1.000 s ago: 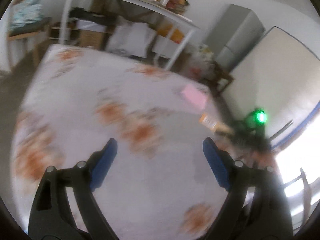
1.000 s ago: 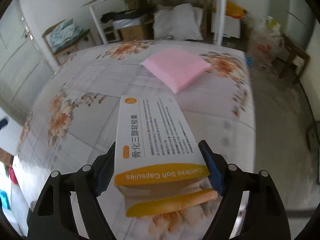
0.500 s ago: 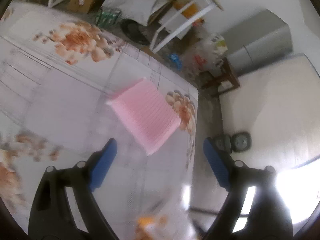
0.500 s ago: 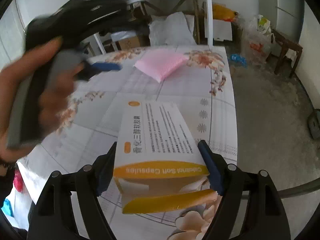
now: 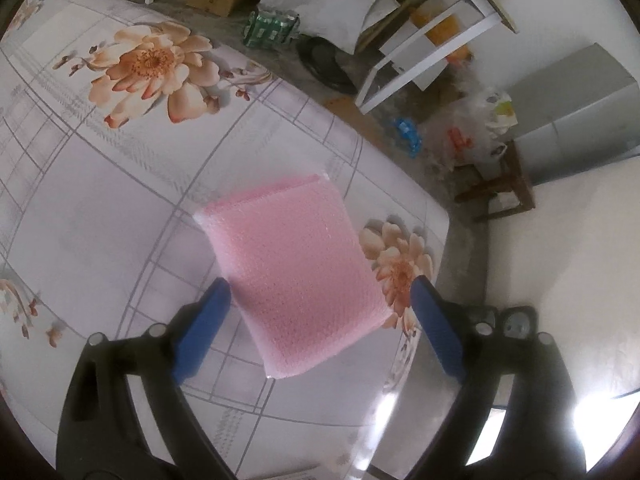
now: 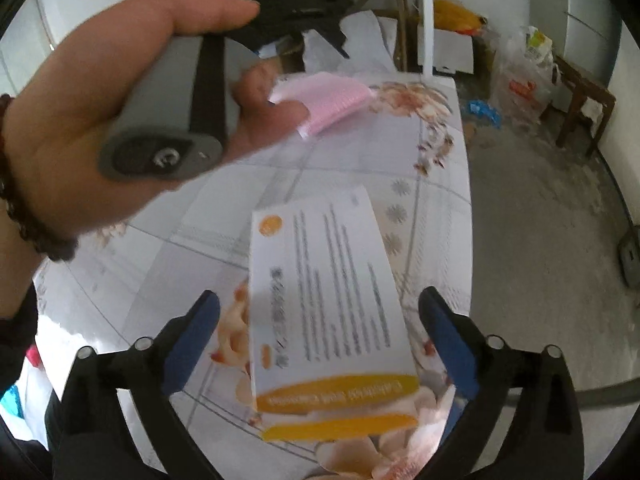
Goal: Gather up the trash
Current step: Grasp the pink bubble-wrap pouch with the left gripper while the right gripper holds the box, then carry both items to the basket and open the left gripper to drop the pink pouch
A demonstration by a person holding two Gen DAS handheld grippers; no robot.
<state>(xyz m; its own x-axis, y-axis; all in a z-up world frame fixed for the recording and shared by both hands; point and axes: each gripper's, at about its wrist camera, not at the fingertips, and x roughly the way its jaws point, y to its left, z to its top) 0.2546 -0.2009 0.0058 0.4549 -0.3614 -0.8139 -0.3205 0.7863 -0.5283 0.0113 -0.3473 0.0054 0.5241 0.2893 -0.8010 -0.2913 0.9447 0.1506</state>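
Swinging in over the pink pad (image 5: 296, 264), the left claw (image 5: 316, 320) now hangs wide apart, pad dead ahead between its fingers on the worktop (image 5: 100, 208). Right claw (image 6: 320, 344) has sprung apart; the box (image 6: 328, 312) looks loose between its fingers.

Bare tablecloth (image 5: 100, 208) lies open left of the pink pad (image 5: 296, 268). The person's hand (image 6: 80, 120) blocks the way beyond the box (image 6: 328, 308).

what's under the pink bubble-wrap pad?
The pink bubble-wrap pad lies flat on the floral tablecloth; only cloth shows around its edges. Anything directly beneath is covered.
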